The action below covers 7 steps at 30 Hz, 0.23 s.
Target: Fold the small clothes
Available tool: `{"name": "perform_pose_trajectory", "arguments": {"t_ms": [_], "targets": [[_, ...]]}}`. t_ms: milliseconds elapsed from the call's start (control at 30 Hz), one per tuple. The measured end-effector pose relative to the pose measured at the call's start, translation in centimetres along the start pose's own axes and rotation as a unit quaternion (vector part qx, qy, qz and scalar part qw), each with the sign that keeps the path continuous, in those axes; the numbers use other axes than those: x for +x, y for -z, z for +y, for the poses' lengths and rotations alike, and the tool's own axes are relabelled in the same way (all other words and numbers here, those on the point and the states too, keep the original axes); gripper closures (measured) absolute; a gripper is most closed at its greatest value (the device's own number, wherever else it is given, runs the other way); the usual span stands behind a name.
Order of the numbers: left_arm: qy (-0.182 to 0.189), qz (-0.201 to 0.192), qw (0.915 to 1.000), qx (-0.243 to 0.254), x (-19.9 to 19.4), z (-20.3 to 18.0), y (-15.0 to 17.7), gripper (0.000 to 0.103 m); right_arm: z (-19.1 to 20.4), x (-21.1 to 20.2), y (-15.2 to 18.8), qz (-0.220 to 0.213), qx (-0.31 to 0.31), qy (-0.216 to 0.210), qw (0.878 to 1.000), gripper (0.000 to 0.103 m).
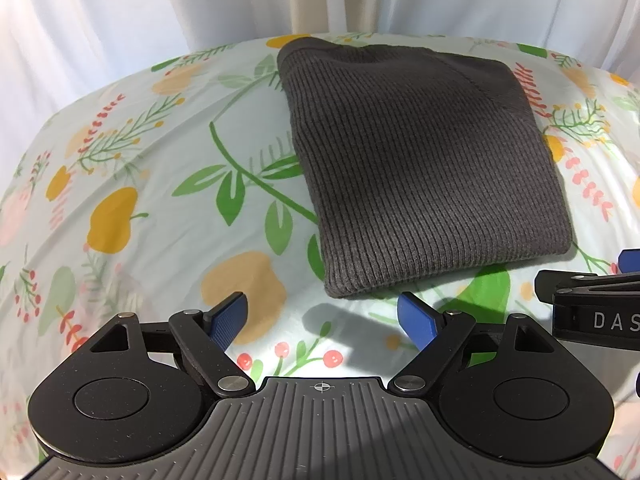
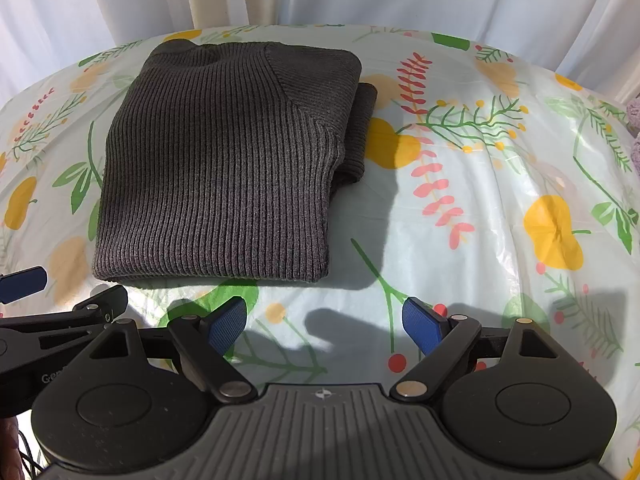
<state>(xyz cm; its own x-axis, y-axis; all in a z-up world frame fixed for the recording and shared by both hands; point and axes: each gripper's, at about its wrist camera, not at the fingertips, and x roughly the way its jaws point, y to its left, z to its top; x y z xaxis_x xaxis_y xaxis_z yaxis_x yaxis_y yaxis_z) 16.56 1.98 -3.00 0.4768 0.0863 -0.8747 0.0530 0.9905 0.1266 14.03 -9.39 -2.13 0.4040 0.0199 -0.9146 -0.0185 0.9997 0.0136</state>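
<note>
A dark grey ribbed knit garment (image 1: 416,168) lies folded into a thick rectangle on the floral tablecloth; it also shows in the right wrist view (image 2: 224,168), with a folded sleeve edge sticking out on its right side (image 2: 360,132). My left gripper (image 1: 324,318) is open and empty, just short of the garment's near edge. My right gripper (image 2: 324,320) is open and empty, just short of the garment's near right corner. Each gripper shows at the edge of the other's view, the right one (image 1: 592,300) and the left one (image 2: 60,320).
The table is covered by a white plastic cloth with flowers and leaves (image 2: 500,200). White curtains (image 1: 160,8) hang behind the far edge. A purple-grey fuzzy item (image 2: 634,120) peeks in at the far right edge.
</note>
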Motion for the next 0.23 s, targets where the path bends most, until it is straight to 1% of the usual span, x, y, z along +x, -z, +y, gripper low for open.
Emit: {"name": "perform_pose_trajectory", "arguments": {"t_ms": [233], "targets": [[-0.003,0.003,1.0,0.0,0.07,-0.02,-0.01,0.016,-0.07,0.11,0.03,0.0,0.002,0.001,1.0,0.017]]}}
